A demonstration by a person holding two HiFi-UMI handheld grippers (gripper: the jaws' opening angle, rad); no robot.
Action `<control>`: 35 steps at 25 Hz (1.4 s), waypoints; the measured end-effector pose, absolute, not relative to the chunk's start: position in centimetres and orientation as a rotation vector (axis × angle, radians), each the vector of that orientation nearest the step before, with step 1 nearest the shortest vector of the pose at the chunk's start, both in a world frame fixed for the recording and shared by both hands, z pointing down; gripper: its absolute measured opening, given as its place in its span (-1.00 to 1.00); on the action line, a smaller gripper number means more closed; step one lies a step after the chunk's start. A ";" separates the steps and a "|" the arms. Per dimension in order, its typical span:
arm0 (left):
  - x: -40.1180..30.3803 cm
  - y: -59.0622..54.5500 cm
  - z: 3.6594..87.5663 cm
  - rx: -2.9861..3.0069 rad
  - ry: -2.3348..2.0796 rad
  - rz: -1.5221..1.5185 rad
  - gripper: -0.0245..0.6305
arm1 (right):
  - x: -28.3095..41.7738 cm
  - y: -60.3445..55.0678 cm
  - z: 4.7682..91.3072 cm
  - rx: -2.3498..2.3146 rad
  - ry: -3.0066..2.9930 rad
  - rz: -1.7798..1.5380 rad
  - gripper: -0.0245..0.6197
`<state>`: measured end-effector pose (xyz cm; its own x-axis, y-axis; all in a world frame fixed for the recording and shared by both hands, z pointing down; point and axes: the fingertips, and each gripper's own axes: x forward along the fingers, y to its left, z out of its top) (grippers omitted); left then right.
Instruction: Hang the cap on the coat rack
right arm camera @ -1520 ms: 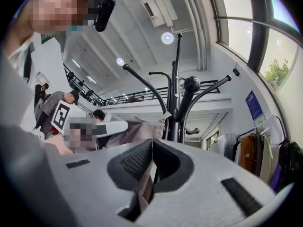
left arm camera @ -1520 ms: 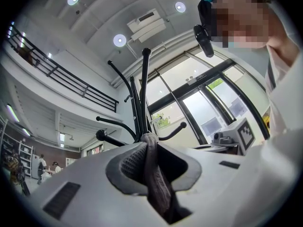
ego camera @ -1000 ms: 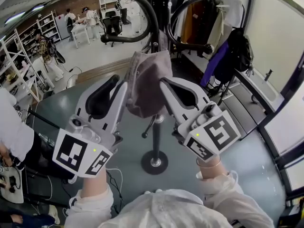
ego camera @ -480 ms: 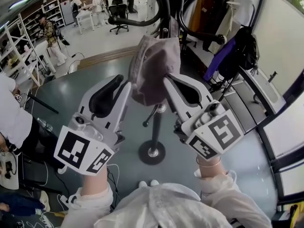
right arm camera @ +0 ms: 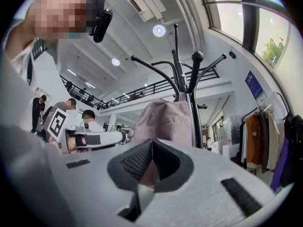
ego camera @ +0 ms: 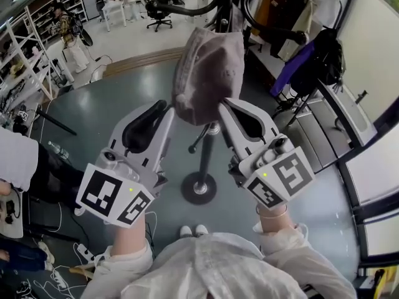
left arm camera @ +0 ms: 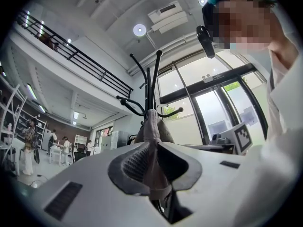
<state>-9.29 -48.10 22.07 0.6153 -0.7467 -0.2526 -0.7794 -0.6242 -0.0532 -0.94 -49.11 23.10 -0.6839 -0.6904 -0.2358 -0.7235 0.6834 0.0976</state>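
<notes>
Cap [ego camera: 209,73] looks like soft matt cloth, coat rack [ego camera: 204,157] is glossy black metal. Left tongs [ego camera: 166,109] and right tongs [ego camera: 224,106] beside the rack: smooth matt grey plastic.

Head view: the coat rack [ego camera: 204,157] is cut off by the top edge, so its hook ends are out of frame. Its upper pole is hidden behind the cap [ego camera: 209,73]. Contact between cap and any hook cannot be determined.

The cap's rim passes between the closed jaws of the left gripper [left arm camera: 150,150] and the right gripper [right arm camera: 149,148], and the pinched portions are concealed.

Right gripper view: lettering on the cap is too faint to read.

The background people [ego camera: 73,36] are too small to describe.
</notes>
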 end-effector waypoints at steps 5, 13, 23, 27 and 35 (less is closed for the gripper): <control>-9.4 -48.1 23.9 -2.722 1.288 0.288 -0.75 | -1.4 -48.9 25.1 -1.140 2.746 0.207 -0.91; -8.7 -47.8 27.0 -2.799 1.284 0.244 -0.75 | -1.8 -48.3 27.9 -1.149 2.780 0.130 -0.91; -8.4 -47.5 32.0 -2.913 1.337 0.199 -0.75 | -1.9 -48.1 31.8 -1.185 2.830 0.017 -0.91; -8.4 -47.1 33.5 -2.949 1.364 0.204 -0.75 | -2.2 -47.6 33.7 -1.188 2.864 -0.029 -0.91; -7.8 -46.4 36.0 -3.018 1.365 0.187 -0.76 | -3.1 -46.9 36.4 -1.168 2.919 -0.108 -0.91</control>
